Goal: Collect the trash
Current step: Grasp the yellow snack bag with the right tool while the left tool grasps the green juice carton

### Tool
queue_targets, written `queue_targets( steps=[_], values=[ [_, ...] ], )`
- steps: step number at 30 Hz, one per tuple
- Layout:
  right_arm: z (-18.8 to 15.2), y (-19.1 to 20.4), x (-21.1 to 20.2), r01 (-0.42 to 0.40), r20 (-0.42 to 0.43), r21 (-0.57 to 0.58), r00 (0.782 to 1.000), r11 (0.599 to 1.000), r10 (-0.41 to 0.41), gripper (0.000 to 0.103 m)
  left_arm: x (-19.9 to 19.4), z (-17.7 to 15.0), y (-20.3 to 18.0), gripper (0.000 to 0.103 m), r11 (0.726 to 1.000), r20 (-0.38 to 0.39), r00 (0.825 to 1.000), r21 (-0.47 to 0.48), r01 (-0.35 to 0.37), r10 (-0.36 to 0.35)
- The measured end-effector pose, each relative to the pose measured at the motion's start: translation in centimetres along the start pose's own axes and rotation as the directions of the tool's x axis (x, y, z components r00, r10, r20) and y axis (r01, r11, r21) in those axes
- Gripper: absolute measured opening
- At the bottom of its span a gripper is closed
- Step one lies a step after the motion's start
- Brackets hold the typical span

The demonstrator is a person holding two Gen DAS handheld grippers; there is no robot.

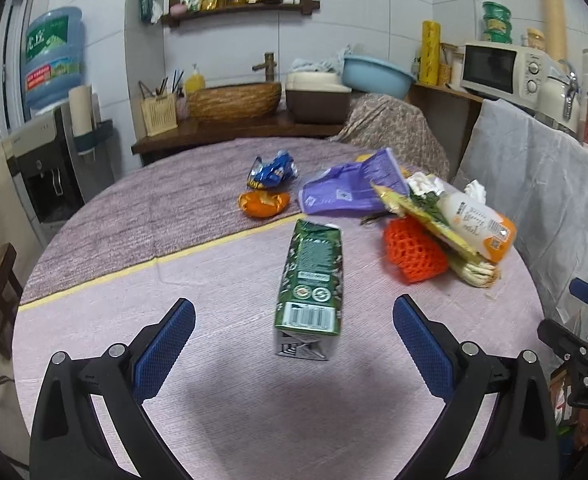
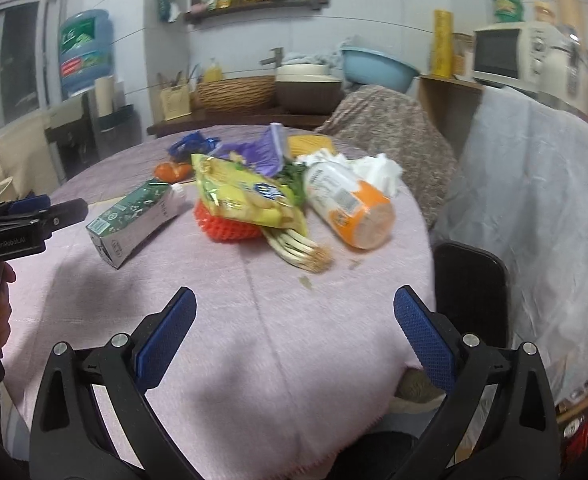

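A: Several bits of rubbish sit on the round table (image 1: 214,420), and the nearest is the green carton (image 1: 309,286), lying on its side on the pale cloth with its barcode end toward the left gripper (image 1: 294,344).

B: Why that one first?

A: My guess is that it lies alone, apart from the heap, so nothing else gets dragged along. The left gripper is spread wide, empty, one blue pad on each side of the carton's near end, not touching it.

B: And the right gripper (image 2: 294,332)?

A: Also gaping and empty, over bare cloth near the table's edge. Beyond it the yellow snack bag (image 2: 246,196) lies on the orange foam net (image 2: 230,226), with spring onions (image 2: 297,248) and an orange-capped bottle (image 2: 349,208) alongside.

B: Further back?

A: A purple pouch (image 1: 345,190), a blue wrapper (image 1: 272,172), some orange peel (image 1: 264,203).
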State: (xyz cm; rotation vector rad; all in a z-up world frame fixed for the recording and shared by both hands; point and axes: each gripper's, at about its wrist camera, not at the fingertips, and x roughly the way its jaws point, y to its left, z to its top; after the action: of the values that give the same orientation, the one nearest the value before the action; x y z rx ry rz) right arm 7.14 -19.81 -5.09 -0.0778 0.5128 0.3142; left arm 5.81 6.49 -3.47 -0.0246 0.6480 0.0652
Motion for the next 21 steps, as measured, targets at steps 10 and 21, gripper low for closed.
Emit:
queue_targets(
  steps=[10, 21],
  values=[
    [2.9, 5.4, 6.3, 0.046, 0.02, -0.391, 0.999, 0.919, -0.042, 0.08, 3.1, 0.7, 1.1, 0.098, 0.998, -0.137, 0.989, -0.031, 0.052, -0.056],
    [3.6, 6.8, 9.5, 0.146, 0.078, -0.569, 0.989, 0.809, -0.124, 0.016, 6.5, 2.7, -0.8, 0.094, 0.993, -0.22, 0.975, 0.111, 0.046, -0.021]
  ],
)
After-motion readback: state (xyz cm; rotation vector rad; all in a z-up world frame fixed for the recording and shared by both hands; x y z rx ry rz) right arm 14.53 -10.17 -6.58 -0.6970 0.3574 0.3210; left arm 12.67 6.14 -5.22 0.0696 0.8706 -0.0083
